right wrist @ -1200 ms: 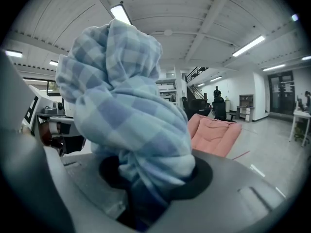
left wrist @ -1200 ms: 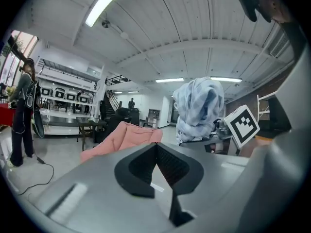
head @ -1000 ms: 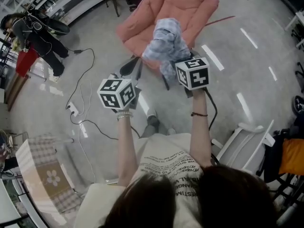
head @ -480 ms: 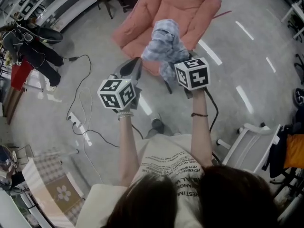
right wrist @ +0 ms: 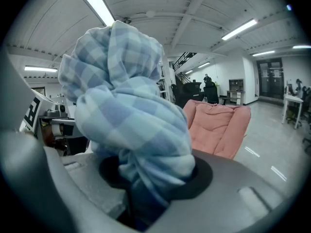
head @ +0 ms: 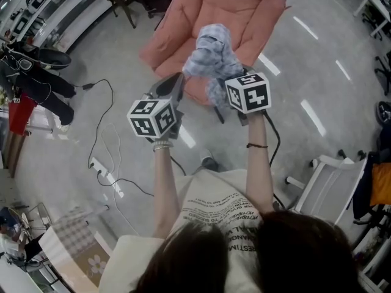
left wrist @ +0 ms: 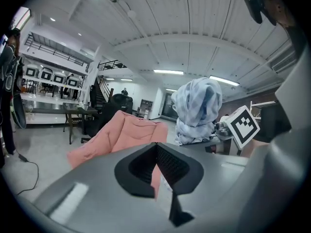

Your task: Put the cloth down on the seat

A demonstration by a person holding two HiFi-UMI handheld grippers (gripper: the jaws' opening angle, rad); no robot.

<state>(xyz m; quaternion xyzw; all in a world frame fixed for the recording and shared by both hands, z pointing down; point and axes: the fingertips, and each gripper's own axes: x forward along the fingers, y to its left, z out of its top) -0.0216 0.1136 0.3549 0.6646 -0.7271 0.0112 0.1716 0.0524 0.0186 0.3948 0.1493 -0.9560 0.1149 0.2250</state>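
Cloth (right wrist: 131,106): bunched, pinched in your right gripper (right wrist: 146,188), near the front edge of the seat (head: 229,11).
Left gripper (left wrist: 156,147): jaws together, alongside.
Floor (head: 305,60): cable (head: 107,112) at left.

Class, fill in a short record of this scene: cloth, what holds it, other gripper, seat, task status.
Cloth: blue checked cloth, bunched up
Held by: right gripper, fingers shut on it
Left gripper: empty, fingers together
Seat: pink armchair, ahead of both grippers
Status: cloth held in the air, not yet on the seat
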